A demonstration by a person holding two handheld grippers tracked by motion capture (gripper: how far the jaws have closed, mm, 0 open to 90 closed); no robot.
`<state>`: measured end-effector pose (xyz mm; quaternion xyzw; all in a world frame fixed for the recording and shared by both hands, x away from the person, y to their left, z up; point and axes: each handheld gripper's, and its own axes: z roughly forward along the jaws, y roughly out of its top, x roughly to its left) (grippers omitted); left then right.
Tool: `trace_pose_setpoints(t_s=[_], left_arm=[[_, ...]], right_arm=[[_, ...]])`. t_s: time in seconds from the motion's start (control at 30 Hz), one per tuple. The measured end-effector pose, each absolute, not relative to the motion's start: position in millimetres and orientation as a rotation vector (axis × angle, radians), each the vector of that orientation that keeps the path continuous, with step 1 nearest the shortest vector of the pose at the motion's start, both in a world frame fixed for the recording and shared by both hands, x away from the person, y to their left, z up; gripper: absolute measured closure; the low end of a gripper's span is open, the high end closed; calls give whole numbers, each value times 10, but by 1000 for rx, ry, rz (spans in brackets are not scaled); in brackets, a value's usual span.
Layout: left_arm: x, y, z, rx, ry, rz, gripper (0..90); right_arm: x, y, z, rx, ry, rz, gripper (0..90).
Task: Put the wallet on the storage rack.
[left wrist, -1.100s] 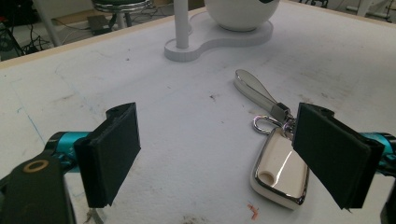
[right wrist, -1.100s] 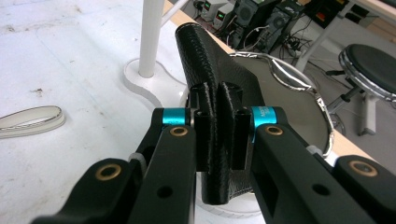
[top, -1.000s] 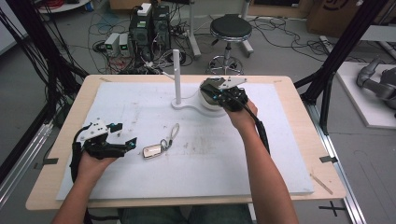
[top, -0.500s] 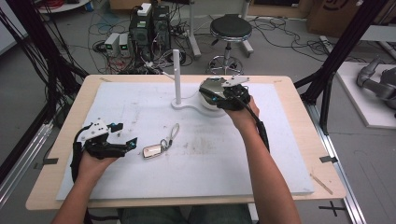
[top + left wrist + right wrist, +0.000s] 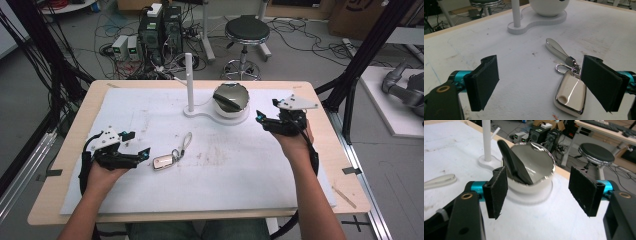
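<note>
A cream and chrome key fob [image 5: 163, 161] [image 5: 571, 94] with a strap loop [image 5: 185, 141] [image 5: 556, 48] lies on the white mat. My left gripper [image 5: 138, 152] [image 5: 540, 82] stands open just left of it, the fob near its right jaw. A white stand [image 5: 216, 111] holds an upright post [image 5: 189, 80] [image 5: 486, 141] and a bowl with a shiny lid [image 5: 230, 96] [image 5: 532, 162] bearing a dark handle. My right gripper [image 5: 263, 120] [image 5: 541, 191] is open to the right of the bowl, nothing between its jaws.
The white mat [image 5: 250, 165] covers most of the wooden table [image 5: 330, 130]. Beyond the far edge stand a stool [image 5: 246, 31], computer boxes [image 5: 160, 27] and cables. A black frame leg [image 5: 365, 55] rises at the right.
My right gripper has drawn back from over the bowl to the right, leaving the lid in place on the bowl. The left gripper has stayed put.
</note>
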<state>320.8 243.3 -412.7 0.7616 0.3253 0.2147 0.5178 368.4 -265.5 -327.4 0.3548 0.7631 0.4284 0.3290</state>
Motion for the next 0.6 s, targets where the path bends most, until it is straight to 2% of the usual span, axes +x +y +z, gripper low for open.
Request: trace_pose_setpoints(t_s=[0.13, 0.33, 0.6], left_arm=[[3202, 2422, -4129, 1830, 778, 514, 151], [3212, 2418, -4140, 1831, 761, 520, 151], [3318, 2407, -4146, 1819, 761, 533, 151]], right_arm=[[3523, -2804, -3347, 947, 1980, 1149, 299], [3274, -2963, -3635, 1005, 1931, 1208, 258], [3272, -2989, -3805, 1021, 1944, 1208, 218]])
